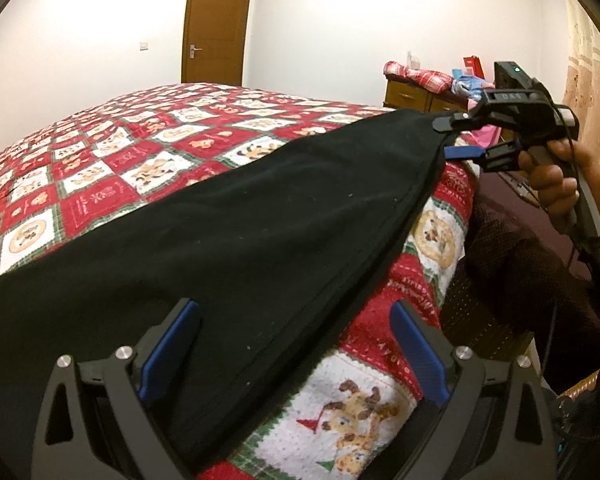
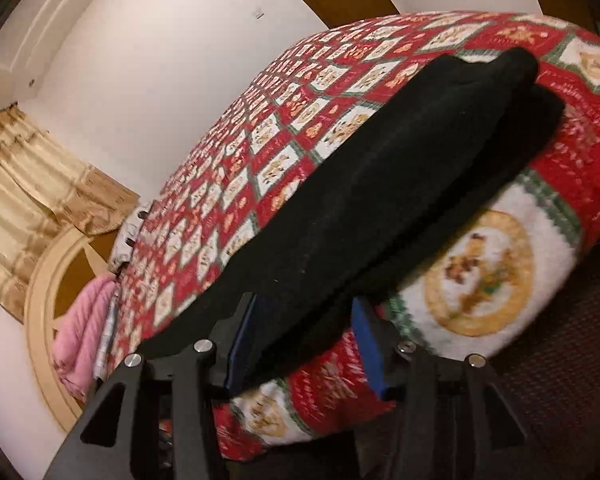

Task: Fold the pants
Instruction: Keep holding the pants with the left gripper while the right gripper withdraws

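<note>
The long black fabric pants (image 1: pixel 236 216) lie along the near edge of the bed, on a red, white and green patchwork quilt (image 1: pixel 112 160) with bear pictures. The left gripper (image 1: pixel 296 352) has its blue-padded fingers (image 1: pixel 168 352) wide apart, the near end of the pants lying between them unpinched. At the far right end, the right gripper (image 1: pixel 456 138), held in a hand (image 1: pixel 556 180), stands with its jaws apart around the pants' corner. Beyond the bed stand a brown wooden door (image 1: pixel 216 24) and a wooden dresser (image 1: pixel 412 98).
</note>
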Demonstrator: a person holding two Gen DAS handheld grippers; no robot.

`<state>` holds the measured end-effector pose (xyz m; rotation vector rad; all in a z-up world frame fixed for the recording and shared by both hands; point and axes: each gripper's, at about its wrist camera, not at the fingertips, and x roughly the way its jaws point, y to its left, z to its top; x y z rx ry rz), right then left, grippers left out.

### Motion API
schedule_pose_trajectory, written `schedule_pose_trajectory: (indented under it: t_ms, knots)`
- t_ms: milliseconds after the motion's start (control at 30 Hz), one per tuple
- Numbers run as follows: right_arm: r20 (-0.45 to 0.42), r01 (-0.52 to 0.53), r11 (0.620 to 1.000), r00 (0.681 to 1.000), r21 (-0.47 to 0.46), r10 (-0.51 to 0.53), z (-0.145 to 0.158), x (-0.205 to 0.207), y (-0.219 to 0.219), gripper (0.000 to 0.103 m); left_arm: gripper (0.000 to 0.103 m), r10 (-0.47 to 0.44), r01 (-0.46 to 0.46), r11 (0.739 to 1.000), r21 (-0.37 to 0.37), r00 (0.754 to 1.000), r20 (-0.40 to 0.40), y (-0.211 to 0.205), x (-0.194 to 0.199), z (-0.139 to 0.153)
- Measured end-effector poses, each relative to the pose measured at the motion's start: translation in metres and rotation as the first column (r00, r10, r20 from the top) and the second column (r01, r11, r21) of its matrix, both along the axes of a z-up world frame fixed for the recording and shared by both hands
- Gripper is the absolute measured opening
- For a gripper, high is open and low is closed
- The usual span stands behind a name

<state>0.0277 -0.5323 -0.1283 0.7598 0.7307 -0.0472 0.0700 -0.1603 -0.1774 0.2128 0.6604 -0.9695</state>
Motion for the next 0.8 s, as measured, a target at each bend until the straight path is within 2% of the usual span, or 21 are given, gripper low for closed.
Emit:
schedule_pose_trajectory:
  t_ms: [300, 500, 600, 667, 700, 800]
  knots:
    - [0.013, 0.006, 1.0, 1.0, 0.015, -0.006, 0.015, -0.015, 0.006, 0.049, 0.098, 0.0, 0.0, 1.0, -0.02, 1.0, -0.005, 0.001, 0.001, -0.001]
    - [-0.013, -0.012, 0.999, 1.0, 0.035, 0.012, -0.003, 0.002, 0.015, 0.049, 0.098, 0.001, -0.002, 1.0, -0.021, 1.0, -0.007, 0.001, 0.002, -0.001]
    - [0.01, 0.007, 0.999, 1.0, 0.036, -0.008, -0.007, 0.009, 0.014, 0.039, 0.098, 0.001, -0.002, 1.0, -0.02, 1.0, -0.006, 0.0, 0.002, -0.002]
    - [0.005, 0.03, 0.999, 1.0, 0.011, -0.03, -0.008, 0.011, 0.013, 0.009, 0.098, 0.001, -0.001, 1.0, -0.02, 1.0, -0.004, 0.001, 0.002, -0.001]
    - [0.001, 0.039, 0.999, 0.999, 0.004, -0.039, -0.009, 0.01, 0.012, 0.004, 0.098, 0.001, -0.001, 1.0, -0.022, 1.0, -0.004, 0.001, 0.002, -0.002]
    - [0.014, 0.064, 0.998, 0.998, 0.011, -0.064, -0.009, 0.0, 0.006, 0.003, 0.098, 0.001, -0.002, 1.0, -0.025, 1.0, -0.007, 0.001, 0.002, -0.001]
